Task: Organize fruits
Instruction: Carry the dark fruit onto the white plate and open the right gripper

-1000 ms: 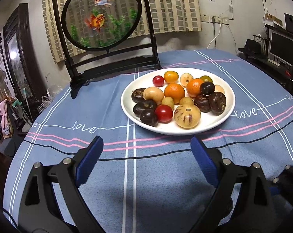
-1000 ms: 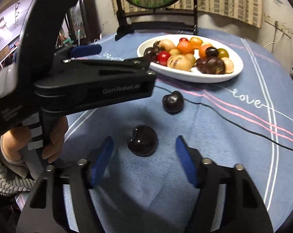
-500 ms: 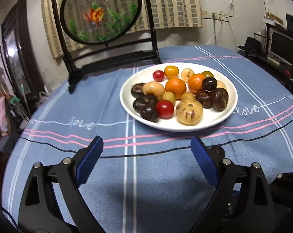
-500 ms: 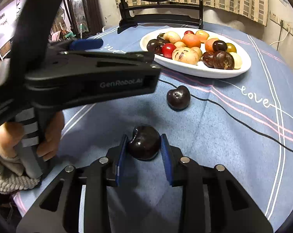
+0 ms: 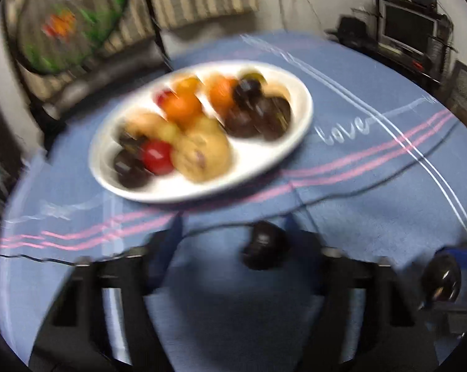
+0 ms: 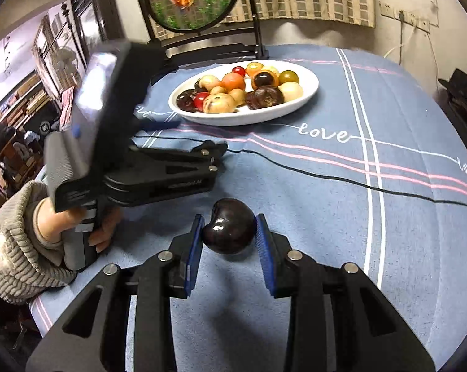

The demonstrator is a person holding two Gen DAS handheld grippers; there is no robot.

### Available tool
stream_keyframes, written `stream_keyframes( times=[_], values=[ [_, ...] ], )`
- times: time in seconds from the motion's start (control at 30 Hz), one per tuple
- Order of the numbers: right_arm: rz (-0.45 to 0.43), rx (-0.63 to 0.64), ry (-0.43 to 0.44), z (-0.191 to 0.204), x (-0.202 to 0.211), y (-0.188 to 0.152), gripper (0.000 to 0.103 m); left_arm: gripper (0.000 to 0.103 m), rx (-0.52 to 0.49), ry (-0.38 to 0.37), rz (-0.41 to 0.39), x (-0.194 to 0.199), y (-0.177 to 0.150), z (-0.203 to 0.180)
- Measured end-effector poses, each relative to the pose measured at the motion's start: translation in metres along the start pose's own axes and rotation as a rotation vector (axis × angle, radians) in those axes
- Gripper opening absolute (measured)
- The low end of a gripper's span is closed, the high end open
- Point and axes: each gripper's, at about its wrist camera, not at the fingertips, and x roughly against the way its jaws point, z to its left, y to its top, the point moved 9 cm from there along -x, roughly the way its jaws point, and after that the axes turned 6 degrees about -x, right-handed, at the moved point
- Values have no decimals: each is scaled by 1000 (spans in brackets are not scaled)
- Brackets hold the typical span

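Right claw (image 6: 230,238): I point it down at the tablecloth (image 6: 326,217), pinching a dark fruit (image 6: 229,231).
Left claw (image 5: 233,241): tilted down, closing around another dark fruit (image 5: 264,245).
Plate (image 6: 283,113): beyond, heaped with fruit.

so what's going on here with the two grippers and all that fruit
A person is sorting fruit on a blue tablecloth with a handheld gripper in each hand. The right gripper is shut on a dark plum-like fruit. The left gripper is closing around a second dark fruit, though that view is blurred. The white plate beyond them is piled with mixed fruit.
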Motion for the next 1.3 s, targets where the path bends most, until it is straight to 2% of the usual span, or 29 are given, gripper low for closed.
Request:
stream_keyframes(
  times=[0.03,0.07,0.2,0.3,0.37,0.47,0.53,0.57,0.6,0.63,0.67,0.7,0.8,0.87,0.9,1.0,1.17,1.23,1.3],
  values=[
    [-4,-9,3,-2,1,2,34,34,28,-65,-3,0,0,-2],
    [-11,-20,2,-4,2,4,34,28,44,-100,-6,3,-1,-4],
    [-26,-47,-5,-11,4,24,34,28,57,-94,-37,21,4,6],
    [-79,-40,-41,-17,-3,72,34,27,113,-36,-112,45,36,41],
    [-116,-49,-59,-18,-18,113,34,28,156,17,-133,47,60,70],
    [-103,-90,-40,-18,-59,153,34,28,201,75,-104,21,84,104],
    [-107,-113,-36,-20,-81,171,35,29,226,75,-77,4,87,113],
    [-82,-104,-36,-21,-96,177,35,34,243,78,-74,-2,87,116],
    [-61,-101,-54,-22,-104,178,37,57,252,87,-73,-7,85,121],
    [-58,-103,-71,-24,-108,178,38,69,254,117,-80,-8,84,125],
    [-70,-108,-75,-25,-108,179,53,80,253,140,-100,-5,82,125],
    [-81,-112,-70,-26,-106,180,70,82,248,157,-121,-2,81,126],
    [-143,-125,-60,-25,-88,178,83,90,233,168,-133,3,80,123],
    [-155,-139,-47,-24,-79,176,84,92,238,167,-134,8,77,123],
    [-158,-147,-40,-23,-73,174,86,95,239,167,-134,12,76,122],
    [-178,-141,-41,-16,-55,161,97,101,237,180,-131,27,63,117],
    [-206,-23,-122,8,-31,127,97,101,281,110,-146,56,38,103],
    [-209,1,-136,14,-24,114,101,101,309,72,-156,67,29,100],
    [-199,2,-154,15,-19,101,102,101,316,69,-172,78,22,99]
  ],
)
